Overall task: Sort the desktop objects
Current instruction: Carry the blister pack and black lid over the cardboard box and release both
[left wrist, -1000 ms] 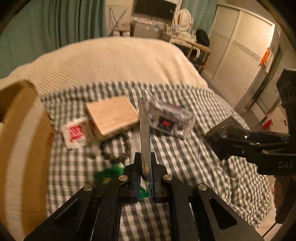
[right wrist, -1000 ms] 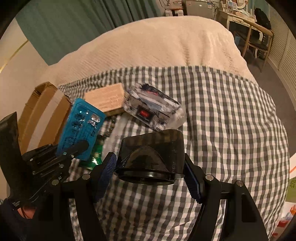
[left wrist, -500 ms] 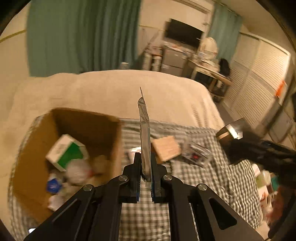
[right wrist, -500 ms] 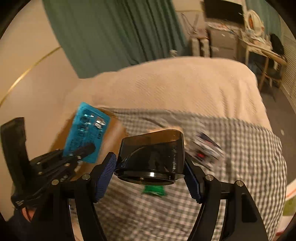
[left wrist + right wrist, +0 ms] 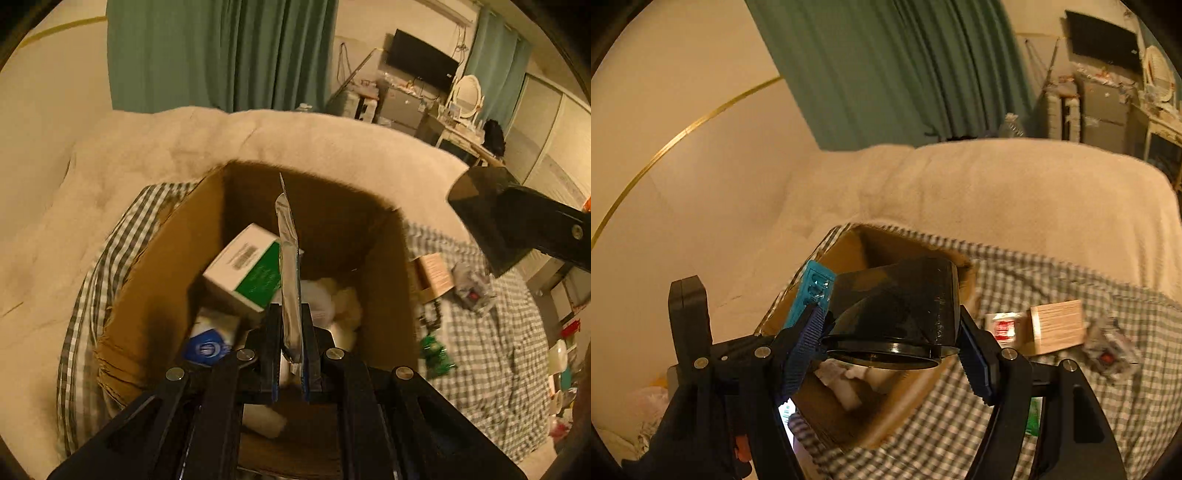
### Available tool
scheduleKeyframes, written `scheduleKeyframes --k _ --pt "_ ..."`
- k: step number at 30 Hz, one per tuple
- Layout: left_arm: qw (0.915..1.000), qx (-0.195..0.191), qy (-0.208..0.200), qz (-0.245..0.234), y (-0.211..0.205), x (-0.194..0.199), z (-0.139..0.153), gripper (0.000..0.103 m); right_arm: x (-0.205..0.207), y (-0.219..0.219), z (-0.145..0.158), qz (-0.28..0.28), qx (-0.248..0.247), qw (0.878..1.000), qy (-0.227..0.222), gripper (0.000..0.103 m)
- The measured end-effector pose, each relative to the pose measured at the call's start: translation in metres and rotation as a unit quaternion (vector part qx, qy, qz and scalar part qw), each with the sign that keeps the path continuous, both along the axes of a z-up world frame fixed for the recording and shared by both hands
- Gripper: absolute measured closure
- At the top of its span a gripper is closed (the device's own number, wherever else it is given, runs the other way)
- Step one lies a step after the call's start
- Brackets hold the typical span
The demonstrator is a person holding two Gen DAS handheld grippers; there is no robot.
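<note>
My left gripper [image 5: 290, 360] is shut on a thin blue-and-silver blister pack [image 5: 289, 280], held edge-on right above the open cardboard box [image 5: 177, 258]. The pack also shows in the right wrist view [image 5: 809, 295]. My right gripper [image 5: 890, 350] is shut on a dark translucent cup [image 5: 905, 314], held above the box's right side [image 5: 964, 273]. The cup also shows in the left wrist view [image 5: 480, 218]. Inside the box lie a white-and-green carton [image 5: 247, 269], a blue-and-white packet [image 5: 208, 343] and white soft items [image 5: 336, 306].
On the checked cloth [image 5: 491, 350] right of the box lie a wooden block [image 5: 1058, 325], a red-and-white sachet [image 5: 1003, 326], a clear wrapped pack [image 5: 1108, 354], a bead string [image 5: 432, 317] and a green packet [image 5: 436, 350]. A cream blanket [image 5: 1015, 184] lies behind.
Both grippers have swung left from over the cloth's loose items to above the open box, each still holding its object. The box interior now fills the left wrist view.
</note>
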State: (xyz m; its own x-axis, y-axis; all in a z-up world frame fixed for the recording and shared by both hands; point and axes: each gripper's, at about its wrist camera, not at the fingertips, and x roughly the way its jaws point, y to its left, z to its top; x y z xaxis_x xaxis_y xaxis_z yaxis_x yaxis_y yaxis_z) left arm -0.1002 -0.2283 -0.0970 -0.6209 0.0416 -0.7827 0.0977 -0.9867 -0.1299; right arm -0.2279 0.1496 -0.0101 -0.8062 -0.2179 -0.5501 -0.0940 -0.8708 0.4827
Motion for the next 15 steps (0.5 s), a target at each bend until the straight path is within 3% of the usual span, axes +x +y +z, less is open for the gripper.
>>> scheduleKeyframes --k 6,7,10,15 --pt "0.9999 0.004 -0.013 -0.008 -0.015 -0.005 -0.024 0.093 -0.043 -0.023 -0.034 0.020 -0.008 0.999 -0.028 0.033" --pt "0.9999 -0.003 -0.017 -0.003 -0.016 -0.006 -0.027 0.085 -0.049 -0.026 -0.039 0.022 -0.011 0.999 -0.030 0.032" --pt "0.9993 -0.009 -0.033 0.016 -0.020 -0.009 -0.031 0.045 -0.058 -0.032 -0.044 0.027 0.001 0.999 -0.027 0.030" --pt "0.9989 -0.006 -0.030 0.035 -0.021 -0.004 -0.025 0.041 -0.052 -0.029 -0.041 0.018 0.034 0.999 -0.011 0.021"
